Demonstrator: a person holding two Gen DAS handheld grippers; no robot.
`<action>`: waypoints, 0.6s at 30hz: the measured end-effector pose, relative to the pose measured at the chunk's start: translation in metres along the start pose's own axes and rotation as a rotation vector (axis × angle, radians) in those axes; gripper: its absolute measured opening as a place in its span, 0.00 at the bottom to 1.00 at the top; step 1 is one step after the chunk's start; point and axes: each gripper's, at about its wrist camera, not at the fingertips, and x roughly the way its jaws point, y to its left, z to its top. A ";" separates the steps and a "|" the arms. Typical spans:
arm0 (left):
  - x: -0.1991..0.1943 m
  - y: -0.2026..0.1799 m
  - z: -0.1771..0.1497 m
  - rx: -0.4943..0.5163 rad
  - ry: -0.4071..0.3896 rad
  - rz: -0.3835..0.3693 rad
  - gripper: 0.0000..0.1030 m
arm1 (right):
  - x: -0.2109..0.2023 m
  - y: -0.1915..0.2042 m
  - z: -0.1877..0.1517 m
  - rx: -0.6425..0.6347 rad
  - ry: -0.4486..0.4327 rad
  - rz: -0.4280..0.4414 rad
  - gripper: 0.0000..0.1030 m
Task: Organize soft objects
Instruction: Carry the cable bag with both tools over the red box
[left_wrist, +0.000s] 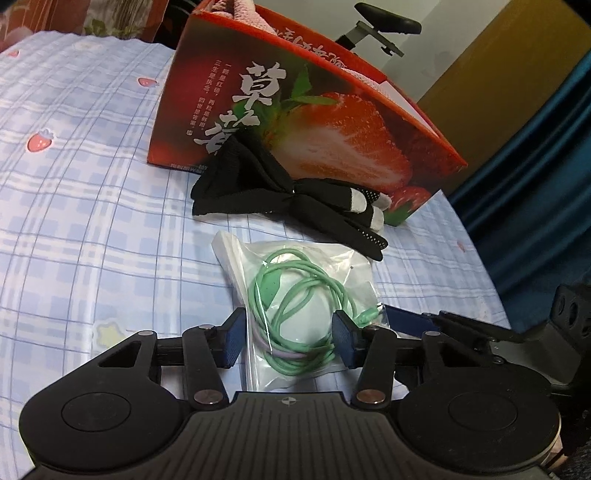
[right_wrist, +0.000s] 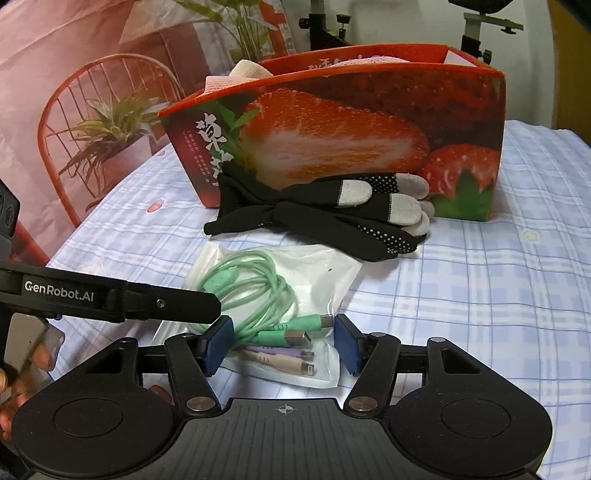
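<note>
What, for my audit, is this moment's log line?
left gripper: straddles cable bag | right gripper: straddles same bag | grip: unclear | gloves: against box

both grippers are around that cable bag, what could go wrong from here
1. The left gripper and right gripper straddle the same bag close together, so their fingers may collide or tug the thin plastic apart.
2. The plastic looks slick; pads could slip off, or pinch the cable connectors.
3. The gloves lie just behind the bag, against the box, and could be dragged along on the way there.
</note>
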 end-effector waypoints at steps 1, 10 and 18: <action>-0.001 0.001 0.000 -0.003 0.000 -0.006 0.50 | -0.001 -0.001 0.000 0.014 -0.004 0.010 0.51; -0.008 0.005 -0.003 -0.027 -0.023 -0.030 0.50 | -0.011 -0.009 -0.001 0.075 -0.043 0.026 0.38; -0.020 -0.002 0.001 0.004 -0.072 -0.051 0.50 | -0.025 -0.006 0.005 0.067 -0.103 0.024 0.36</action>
